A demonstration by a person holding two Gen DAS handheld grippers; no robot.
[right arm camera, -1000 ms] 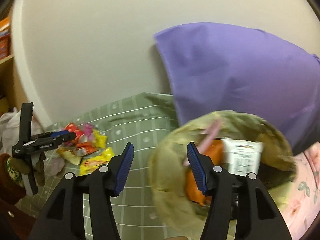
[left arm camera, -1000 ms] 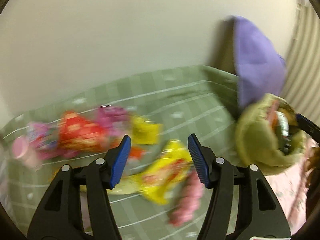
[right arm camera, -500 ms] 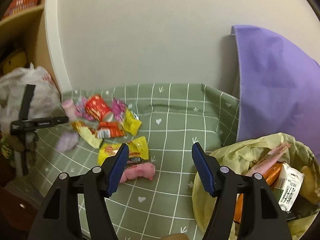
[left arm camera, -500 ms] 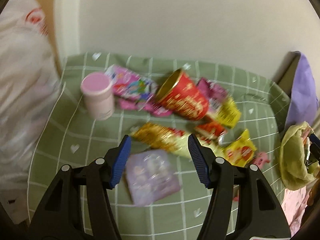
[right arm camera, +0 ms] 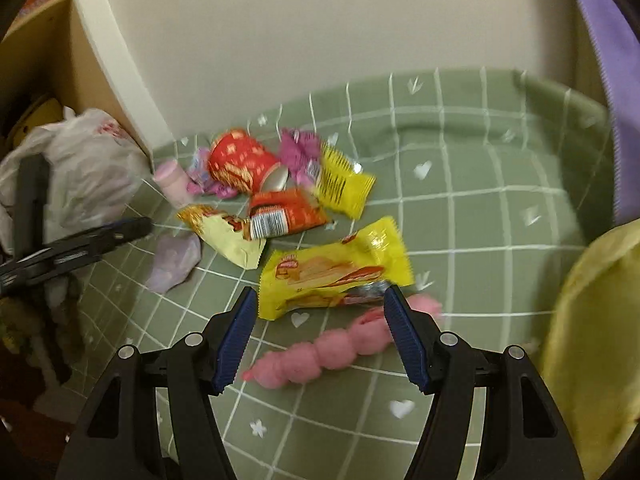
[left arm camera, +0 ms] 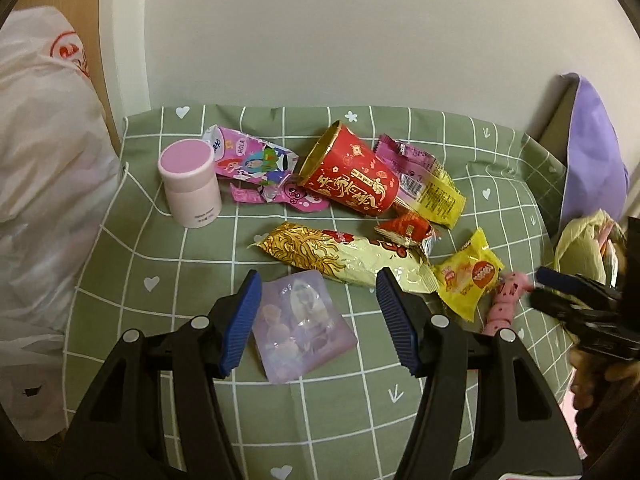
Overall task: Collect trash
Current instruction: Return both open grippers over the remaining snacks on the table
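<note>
Open left gripper point(left arm camera: 318, 322) over purple packet point(left arm camera: 302, 326)

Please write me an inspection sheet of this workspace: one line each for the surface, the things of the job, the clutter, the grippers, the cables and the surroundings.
Surface: green checked cloth, slightly wrinkled.
Job's things: red paper cup lying on its side; gold noodle wrapper; yellow snack packet; orange wrapper; pale purple packet; pink wrappers; pink squashy piece; yellow-green trash bag at the right.
Clutter: pink jar, upright.
Grippers: left gripper open over the purple packet; right gripper open over the pink piece.
Cables: nothing seen.
Surroundings: white plastic bag, purple pillow, plain wall.
</note>
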